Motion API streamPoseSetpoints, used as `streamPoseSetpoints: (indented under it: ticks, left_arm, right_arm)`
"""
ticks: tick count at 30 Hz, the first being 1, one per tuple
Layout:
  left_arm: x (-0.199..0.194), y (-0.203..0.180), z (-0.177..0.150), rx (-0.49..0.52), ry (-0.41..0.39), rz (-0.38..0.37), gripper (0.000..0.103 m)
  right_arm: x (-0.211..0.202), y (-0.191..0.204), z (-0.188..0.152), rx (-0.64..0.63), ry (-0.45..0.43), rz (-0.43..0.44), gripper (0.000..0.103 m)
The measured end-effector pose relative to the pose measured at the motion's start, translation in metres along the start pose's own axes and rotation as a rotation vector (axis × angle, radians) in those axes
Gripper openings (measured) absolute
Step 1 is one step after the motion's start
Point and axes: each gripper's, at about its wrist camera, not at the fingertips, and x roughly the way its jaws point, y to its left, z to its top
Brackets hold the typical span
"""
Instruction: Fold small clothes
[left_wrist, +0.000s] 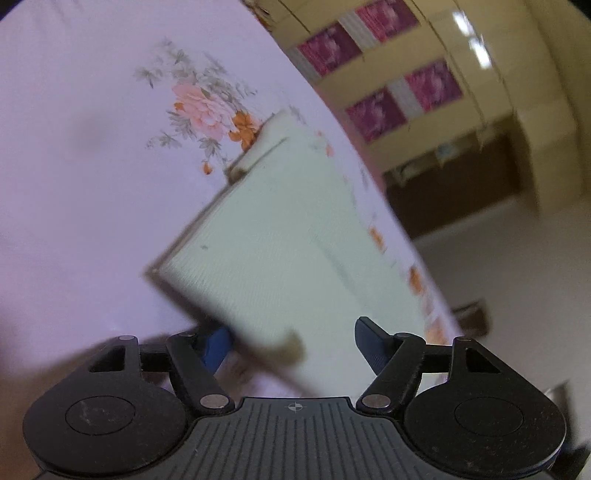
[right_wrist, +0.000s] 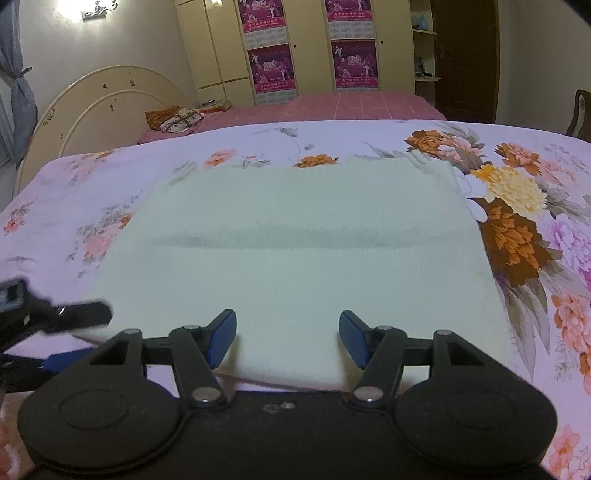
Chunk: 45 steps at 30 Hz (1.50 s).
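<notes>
A pale green knitted garment (right_wrist: 303, 251), folded into a rectangle, lies flat on the floral bedspread (right_wrist: 517, 229). My right gripper (right_wrist: 288, 339) hovers over its near edge, open, the blue pads (right_wrist: 221, 338) wide apart and pressing on nothing. In the left wrist view the garment (left_wrist: 280, 240) runs tilted and blurred. Its near corner lies between the jaws of my left gripper (left_wrist: 293, 345), which stand apart; one pad (left_wrist: 216, 349) is partly hidden under the cloth. The left gripper (right_wrist: 81, 336) also shows at the garment's near left corner, one finger above the cloth and one below.
The bed's edge (left_wrist: 406, 236) drops to a pale floor on the right of the left wrist view. A second bed with a pink cover (right_wrist: 332, 105), a curved headboard (right_wrist: 103, 99) and wardrobes (right_wrist: 306, 44) stand behind.
</notes>
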Motion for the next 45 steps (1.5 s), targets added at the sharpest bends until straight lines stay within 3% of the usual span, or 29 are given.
streamPoseSetpoints:
  ticks: [3, 9, 11, 14, 19, 23, 24, 26, 28, 32, 37, 40, 45]
  left_arm:
    - [0.019, 0.002, 0.006, -0.04, -0.046, -0.044, 0.072]
    - [0.051, -0.01, 0.013, -0.057, -0.13, -0.064, 0.07]
    - [0.059, -0.009, 0.016, -0.068, -0.131, -0.048, 0.041]
    - [0.065, -0.001, 0.018, -0.096, -0.132, -0.001, 0.011]
    - [0.067, -0.004, 0.021, -0.052, -0.137, 0.01, 0.011]
    - [0.069, -0.007, 0.026, -0.039, -0.153, 0.01, 0.011]
    - [0.067, -0.009, 0.026, -0.029, -0.156, 0.005, 0.011]
    - [0.063, -0.014, 0.027, 0.0, -0.164, -0.009, 0.011]
    - [0.057, -0.025, 0.029, 0.051, -0.175, -0.025, 0.011]
    - [0.052, -0.064, 0.029, 0.236, -0.172, -0.087, 0.011]
    - [0.072, -0.12, 0.014, 0.473, -0.073, -0.17, 0.011]
    - [0.093, -0.148, -0.006, 0.594, 0.024, -0.201, 0.011]
    - [0.123, -0.167, -0.034, 0.677, 0.177, -0.207, 0.011]
  right_arm:
    - [0.006, 0.002, 0.003, -0.01, 0.002, 0.013, 0.061]
    - [0.024, 0.0, 0.012, 0.0, -0.006, 0.035, 0.061]
    - [0.03, 0.0, 0.016, -0.002, -0.013, 0.041, 0.061]
    - [0.038, 0.003, 0.021, -0.029, -0.018, 0.039, 0.061]
    - [0.044, 0.009, 0.022, -0.075, -0.055, 0.008, 0.059]
    - [0.047, 0.013, 0.039, -0.121, -0.132, -0.038, 0.056]
    - [0.052, 0.014, 0.042, -0.135, -0.127, -0.057, 0.055]
    - [0.077, 0.018, 0.034, -0.204, -0.029, -0.094, 0.059]
    - [0.075, 0.028, 0.018, -0.311, -0.098, -0.136, 0.059]
    - [0.075, 0.028, 0.014, -0.289, -0.118, -0.138, 0.058]
    - [0.068, 0.016, 0.019, -0.235, -0.133, -0.099, 0.057]
    - [0.054, 0.0, 0.022, -0.156, -0.163, -0.091, 0.051]
    - [0.02, -0.058, 0.009, -0.016, -0.15, -0.105, 0.051]
